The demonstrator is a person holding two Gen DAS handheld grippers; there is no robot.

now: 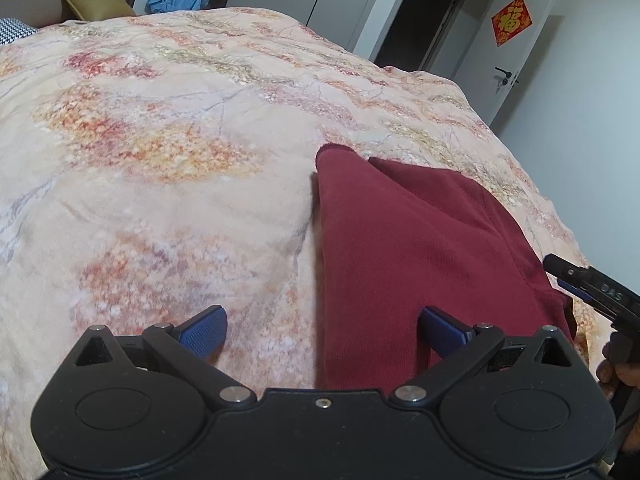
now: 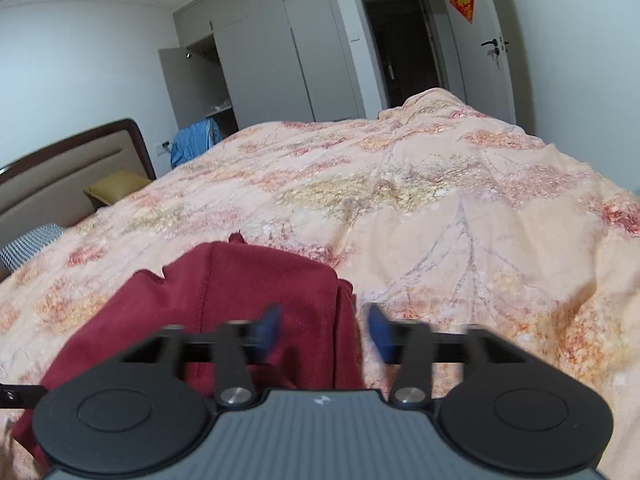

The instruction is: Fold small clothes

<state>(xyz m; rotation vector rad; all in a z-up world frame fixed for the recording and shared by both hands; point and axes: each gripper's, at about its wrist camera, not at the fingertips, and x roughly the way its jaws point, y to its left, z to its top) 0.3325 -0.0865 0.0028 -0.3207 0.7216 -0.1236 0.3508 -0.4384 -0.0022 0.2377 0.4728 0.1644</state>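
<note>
Bedroom scene: a floral peach duvet point(image 1: 160, 128) covers the bed, with grey wardrobe doors point(image 2: 280, 60) and a dark doorway point(image 2: 404, 48) behind. On the duvet lies a folded maroon garment point(image 1: 404, 240), its near edge running under both tools. The left gripper point(image 1: 322, 332) hovers over that near edge with jaws spread wide, its blue pads point(image 1: 204, 332) clear of the cloth and holding nothing. The right gripper point(image 2: 324, 332) stands about half open at the garment's right edge; motion blur smears its blue pads point(image 2: 270, 330), and whether the left pad brushes the fabric cannot be told. In the open wardrobe compartment, blue clothing point(image 2: 194, 140) hangs out; the shelf contents above are too small to read. A hand point(image 1: 616, 372) is cut off at the left view's frame edge.
</note>
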